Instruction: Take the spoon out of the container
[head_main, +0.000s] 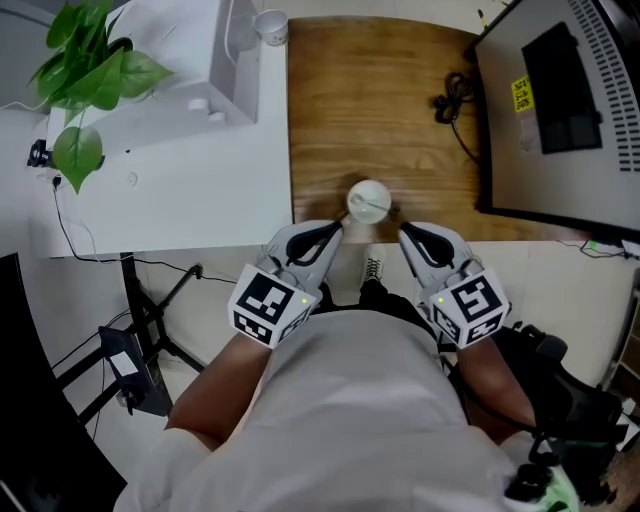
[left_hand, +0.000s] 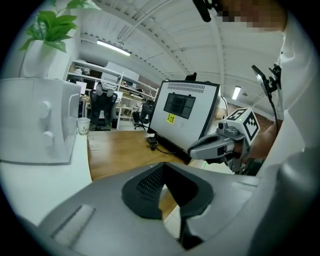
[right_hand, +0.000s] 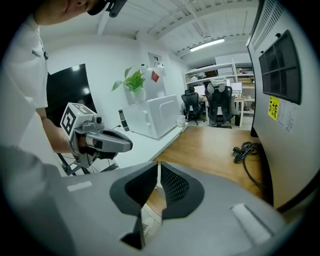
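While the container (head_main: 368, 200) and its spoon (head_main: 371, 208) sit between them, left tool (head_main: 335, 228) is clenched empty, right tool (head_main: 404, 231) barely parted.

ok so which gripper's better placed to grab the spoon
Right, narrowly. Both flank the container about equally, but the right gripper has its jaws slightly apart while the left gripper has them together. Which way the spoon leans is unclear.

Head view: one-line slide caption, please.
Grey left gripper and right gripper point at a round white container on the wooden table.
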